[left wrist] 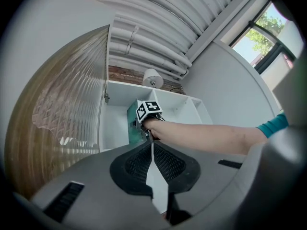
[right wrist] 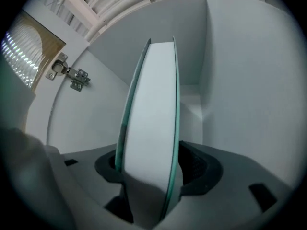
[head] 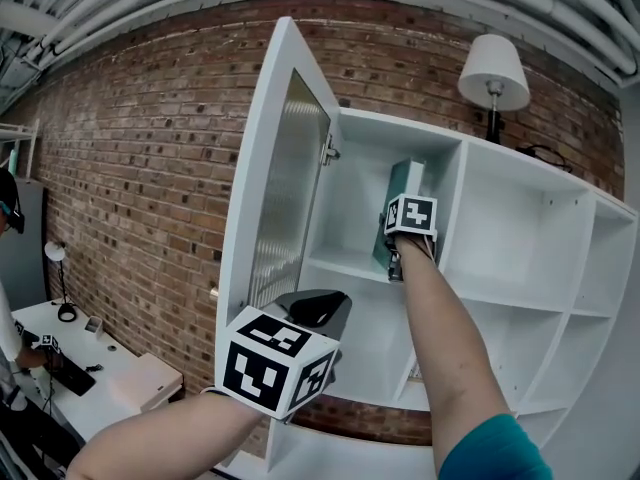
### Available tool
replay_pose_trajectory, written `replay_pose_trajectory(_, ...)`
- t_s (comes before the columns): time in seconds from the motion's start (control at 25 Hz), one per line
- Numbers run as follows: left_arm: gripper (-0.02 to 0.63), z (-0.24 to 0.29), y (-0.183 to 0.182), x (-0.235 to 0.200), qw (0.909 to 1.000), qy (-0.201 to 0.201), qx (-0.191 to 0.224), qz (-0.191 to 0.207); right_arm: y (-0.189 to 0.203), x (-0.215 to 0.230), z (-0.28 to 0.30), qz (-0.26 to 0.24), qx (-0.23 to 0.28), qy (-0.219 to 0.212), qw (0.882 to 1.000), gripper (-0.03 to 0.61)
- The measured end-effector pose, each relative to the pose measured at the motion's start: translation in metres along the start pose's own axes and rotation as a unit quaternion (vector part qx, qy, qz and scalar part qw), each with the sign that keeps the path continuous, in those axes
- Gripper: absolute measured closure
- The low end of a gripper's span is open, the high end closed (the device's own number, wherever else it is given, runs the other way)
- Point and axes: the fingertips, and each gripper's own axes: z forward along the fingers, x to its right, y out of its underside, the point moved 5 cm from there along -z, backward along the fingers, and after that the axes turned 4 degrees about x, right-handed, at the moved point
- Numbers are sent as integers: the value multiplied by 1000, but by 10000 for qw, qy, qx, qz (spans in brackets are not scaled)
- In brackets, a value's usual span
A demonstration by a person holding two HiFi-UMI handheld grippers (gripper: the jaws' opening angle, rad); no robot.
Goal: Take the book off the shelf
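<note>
While the left gripper (left wrist: 151, 146) hangs pinched shut and empty beside the open door (head: 270, 168), the right gripper (right wrist: 153, 161) straddles the leaning book (head: 405, 178) in the shelf's (head: 520, 303) upper-left compartment, its jaws wide and not clamping.

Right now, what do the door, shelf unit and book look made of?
Door: ribbed translucent pane, probably glass or acrylic, in a white frame. Shelf unit: matte white board, likely painted or laminated; flat square-edged panels. Book: white paper block between thin teal covers, material unclear.

Wall (head: 130, 138) rough brick; shelf (head: 520, 228) smooth matt wht; door pane (head: 285, 188) ribbed glass; hinge (right wrist: 67, 73) metal; book (right wrist: 151, 128) pgs paper.
</note>
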Motion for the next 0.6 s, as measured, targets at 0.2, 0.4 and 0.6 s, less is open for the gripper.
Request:
replay_pose_trajectory(0.2, 600, 7, 7, -4, 9999, -39, -103, -53, 5, 7, 14, 108, -63, 12, 9999, 324)
replay_pose_trajectory(0.4, 600, 10, 13, -4, 9999, -29, -141, -51, 7, 10, 23, 141, -71, -30, 9999, 368)
replay_pose_trajectory(0.6, 600, 8, 13, -5, 9999, -18, -104, -50, 6, 14, 20, 158, -45, 126, 9998, 426)
